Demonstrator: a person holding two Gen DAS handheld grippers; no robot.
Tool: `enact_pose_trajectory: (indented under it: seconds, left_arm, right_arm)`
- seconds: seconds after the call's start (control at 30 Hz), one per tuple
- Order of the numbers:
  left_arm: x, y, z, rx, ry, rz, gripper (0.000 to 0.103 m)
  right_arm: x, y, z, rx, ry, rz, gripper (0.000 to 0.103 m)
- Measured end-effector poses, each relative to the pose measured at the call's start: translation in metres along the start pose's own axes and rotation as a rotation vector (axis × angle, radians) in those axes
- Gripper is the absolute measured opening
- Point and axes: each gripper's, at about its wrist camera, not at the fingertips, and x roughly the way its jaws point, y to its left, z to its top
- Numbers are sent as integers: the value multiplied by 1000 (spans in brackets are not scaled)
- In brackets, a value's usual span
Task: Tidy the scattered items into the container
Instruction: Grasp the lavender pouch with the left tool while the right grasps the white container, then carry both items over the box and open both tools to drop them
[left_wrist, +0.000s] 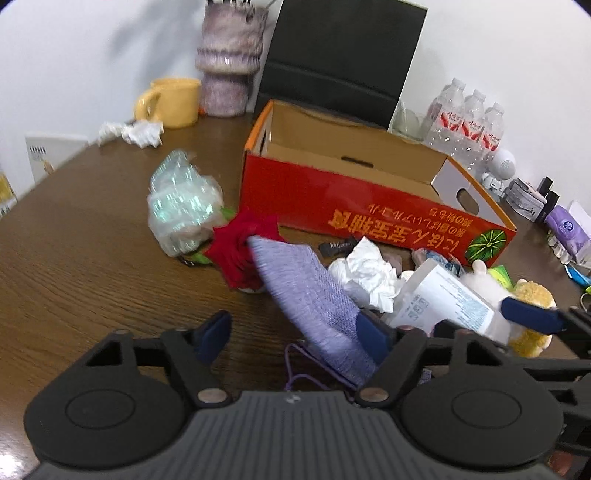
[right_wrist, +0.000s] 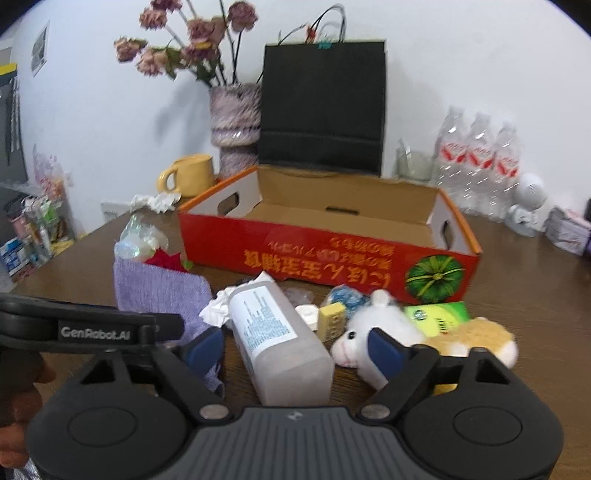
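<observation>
Soft, light lilac knitted cloth between parted left gripper; pinch mid-fold; rigid, slippery frosted bottle between parted right gripper

open box unobstructed above, clutter crowding its front

"GenRobot.AI" stands in white on the left gripper's black arm; the red box bears upside-down yellow Japanese lettering (too blurred to read).

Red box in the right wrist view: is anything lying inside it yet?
No, the red box shows only its bare cardboard floor, while the bottle and stuffed toy lie on the table in front of it.
</observation>
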Motion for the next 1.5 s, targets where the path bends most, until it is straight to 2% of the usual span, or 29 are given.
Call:
enact_pose_trajectory:
  seconds: [0.03, 0.07, 0.1, 0.17, 0.37, 0.73, 0.97, 1.07, 1.23, 1.4, 1.5]
  left_arm:
    - [3, 1, 0, -8, 11, -11, 61]
    - [5, 3, -1, -14, 18, -26, 51]
    - [7, 4, -1, -21, 23, -42, 45]
    - [7, 5, -1, -24, 24, -69, 24]
    - [-6, 4, -3, 2, -28, -89, 9]
    - [-40, -5, -1, 88, -141, -110, 3]
    - [-54, -6, 15, 97, -201, -160, 3]
    - [-62, -11, 41, 90, -248, -186, 3]
    - [-57, -32, 110, 77, -330, -202, 3]
    - [-9, -55, 165, 62, -328, -181, 3]
    - [39, -57, 177, 49, -252, -168, 3]
  right_arm:
    - [4, 0, -1, -7, 16, 8, 72]
    - [8, 2, -1, -14, 31, 17, 63]
    - [12, 3, -2, -17, 46, 22, 54]
    - [14, 3, -4, -10, 50, 42, 45]
    - [-2, 2, -9, 8, -8, 39, 43]
    - [-37, 1, -7, 35, -101, 42, 43]
    - [-51, -7, 12, 61, -168, 38, 43]
    - [-50, -16, 36, 65, -209, 8, 43]
    - [-27, -40, 88, 93, -253, -62, 43]
    - [32, -72, 120, 163, -196, -121, 43]
    - [69, -90, 121, 201, -121, -144, 43]
